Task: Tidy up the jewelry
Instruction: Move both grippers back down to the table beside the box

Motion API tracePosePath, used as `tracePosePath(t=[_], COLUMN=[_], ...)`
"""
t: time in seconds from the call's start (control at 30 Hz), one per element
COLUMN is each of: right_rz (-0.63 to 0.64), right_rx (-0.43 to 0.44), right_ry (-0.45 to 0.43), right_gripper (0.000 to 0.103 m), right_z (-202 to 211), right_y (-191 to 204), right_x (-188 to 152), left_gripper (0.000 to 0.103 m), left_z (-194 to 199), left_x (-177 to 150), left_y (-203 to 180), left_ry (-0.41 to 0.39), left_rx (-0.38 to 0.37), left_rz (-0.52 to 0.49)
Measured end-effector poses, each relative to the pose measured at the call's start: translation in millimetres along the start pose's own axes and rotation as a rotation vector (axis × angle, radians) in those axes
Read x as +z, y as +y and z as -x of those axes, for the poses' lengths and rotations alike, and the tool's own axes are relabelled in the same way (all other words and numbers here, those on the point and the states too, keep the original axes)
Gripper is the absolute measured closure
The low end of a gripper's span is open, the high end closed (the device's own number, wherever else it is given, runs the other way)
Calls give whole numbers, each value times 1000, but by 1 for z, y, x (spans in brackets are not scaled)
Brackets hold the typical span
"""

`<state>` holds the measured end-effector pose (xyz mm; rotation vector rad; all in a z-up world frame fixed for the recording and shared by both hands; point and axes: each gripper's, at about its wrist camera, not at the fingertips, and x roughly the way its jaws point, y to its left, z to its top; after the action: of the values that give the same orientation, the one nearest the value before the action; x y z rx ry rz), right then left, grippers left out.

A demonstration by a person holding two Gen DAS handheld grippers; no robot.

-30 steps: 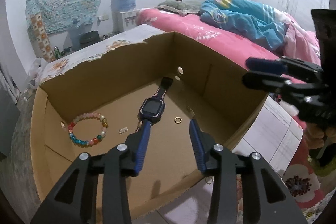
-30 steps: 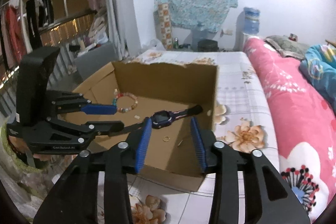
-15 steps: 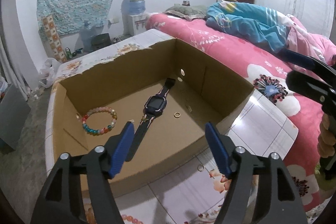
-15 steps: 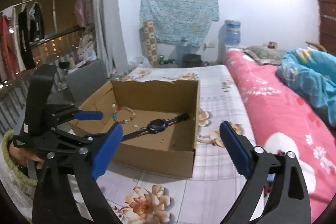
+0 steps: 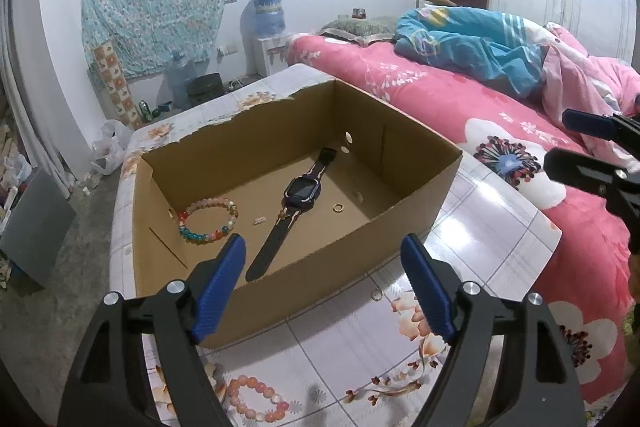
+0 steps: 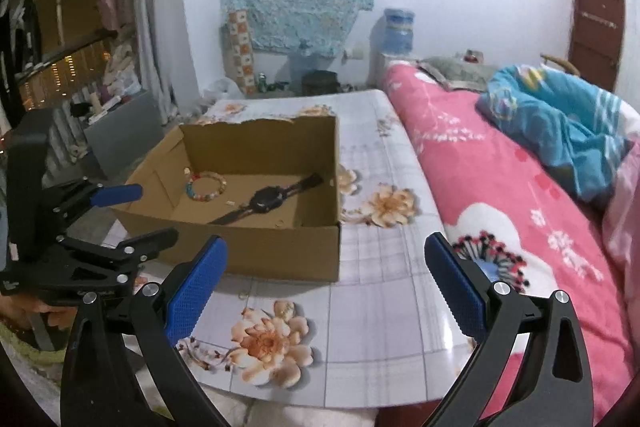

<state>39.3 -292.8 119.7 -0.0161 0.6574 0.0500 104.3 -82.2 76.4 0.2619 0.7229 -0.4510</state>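
Jewelry lies partly sorted: inside the cardboard box at the centre of the left view rest a multicoloured bead bracelet at the box's left, a dark watch stretched diagonally across the middle, and a small gold ring just right of the watch. Outside the box, on the flowered table, a pink bead bracelet lies at the bottom of the frame, and a thin ring sits just beside the box's near wall.

My left tongs fill the lower frame, their blue pads spread apart, having just been opening, with nothing between them. My right tongs, low in the right view, stand as wide as they go, having just been opening too, and are also empty.

I judge the next step is fetching a piece left on the table. To do it well, I would tip one pair of tongs down over the pink bracelet, straddle one side of its loop and close gently so the beads do not roll. The thin ring lies flat and looks harder to pinch.
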Motion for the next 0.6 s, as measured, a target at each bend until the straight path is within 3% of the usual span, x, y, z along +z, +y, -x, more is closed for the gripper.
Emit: tracePosePath(t=[0.17, 0.33, 0.6], right_rz=[9, 34, -21], right_rx=[-57, -35, -29], right_ry=[-33, 38, 60], right_gripper=[8, 8, 8], right_z=[7, -5, -34], right_y=[-4, -8, -15], right_x=[-7, -31, -65], left_gripper=[25, 21, 20], left_z=[11, 21, -20], left_x=[-11, -41, -78], left_y=[-5, -18, -50], left_ry=[-25, -88, 7], left_rx=[-33, -115, -163], left_rz=[-10, -56, -133])
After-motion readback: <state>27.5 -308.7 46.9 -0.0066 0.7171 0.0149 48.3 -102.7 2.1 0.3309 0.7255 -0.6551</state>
